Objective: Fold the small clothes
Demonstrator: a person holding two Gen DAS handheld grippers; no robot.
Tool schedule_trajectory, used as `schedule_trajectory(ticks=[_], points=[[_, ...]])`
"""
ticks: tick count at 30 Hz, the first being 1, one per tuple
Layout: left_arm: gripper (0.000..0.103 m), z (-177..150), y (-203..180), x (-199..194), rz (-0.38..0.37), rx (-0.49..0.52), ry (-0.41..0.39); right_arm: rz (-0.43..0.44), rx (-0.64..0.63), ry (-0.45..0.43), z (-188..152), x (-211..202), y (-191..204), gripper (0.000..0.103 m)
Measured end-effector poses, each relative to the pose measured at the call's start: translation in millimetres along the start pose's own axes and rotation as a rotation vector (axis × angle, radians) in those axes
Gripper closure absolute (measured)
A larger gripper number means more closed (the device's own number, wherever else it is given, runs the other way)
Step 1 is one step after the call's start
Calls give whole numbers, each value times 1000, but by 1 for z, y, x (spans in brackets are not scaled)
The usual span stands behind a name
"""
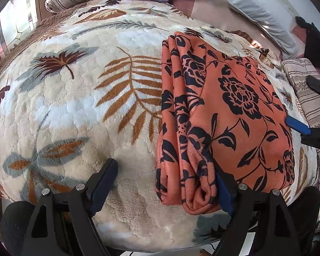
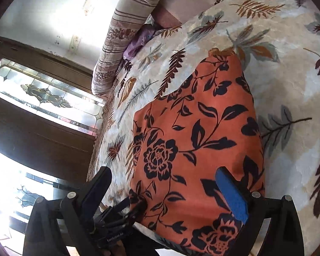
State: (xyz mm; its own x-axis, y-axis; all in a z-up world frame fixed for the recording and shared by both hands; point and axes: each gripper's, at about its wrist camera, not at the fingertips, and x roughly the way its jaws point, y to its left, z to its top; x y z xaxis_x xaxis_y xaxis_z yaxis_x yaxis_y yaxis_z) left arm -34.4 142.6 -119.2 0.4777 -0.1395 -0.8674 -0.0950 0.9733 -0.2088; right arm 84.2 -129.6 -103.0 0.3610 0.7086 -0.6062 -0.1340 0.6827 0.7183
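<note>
Orange floral garment (image 1: 224,115) folded flat on leaf-patterned fleece blanket (image 1: 74,106), covering bed. Left wrist view alone exposes bunched, layered folds along garment's left edge, plus grey pillow (image 1: 260,17) at far right. Right wrist view alone shows garment's smooth top face (image 2: 194,140), wooden door with leaded glass (image 2: 42,93) at left. Striped bolster (image 2: 125,34) at bed's far end, seen in both.

Left gripper (image 1: 166,183) spread wide, nothing pinched; near corner of garment between fingers, right finger touching fold. Right gripper (image 2: 166,189) spread wide, over garment's near edge, blue pad (image 2: 232,194) above cloth; contact cannot be told.
</note>
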Motion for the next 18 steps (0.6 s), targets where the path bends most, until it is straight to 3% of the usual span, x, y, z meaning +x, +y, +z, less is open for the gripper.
schedule_trajectory(ticks=[2, 4, 8, 12, 13, 15, 18], points=[[17, 0, 0, 0, -1, 4, -2, -22, 58, 47, 4, 16, -17, 4], [17, -1, 2, -1, -7, 7, -8, -14, 80, 39, 8, 15, -15, 4], [17, -1, 2, 1, -6, 15, -1, 16, 9, 28, 28, 13, 11, 3], [17, 2, 1, 1, -2, 16, 10, -50, 53, 35, 46, 38, -8, 3], [17, 4, 0, 1, 8, 9, 28, -48, 92, 56, 44, 45, -18, 3], [18, 12, -2, -4, 21, -22, 59, -34, 62, 18, 40, 36, -10, 3], [18, 20, -6, -18, 30, -22, 28, 26, 29, 13, 23, 16, 7, 3]])
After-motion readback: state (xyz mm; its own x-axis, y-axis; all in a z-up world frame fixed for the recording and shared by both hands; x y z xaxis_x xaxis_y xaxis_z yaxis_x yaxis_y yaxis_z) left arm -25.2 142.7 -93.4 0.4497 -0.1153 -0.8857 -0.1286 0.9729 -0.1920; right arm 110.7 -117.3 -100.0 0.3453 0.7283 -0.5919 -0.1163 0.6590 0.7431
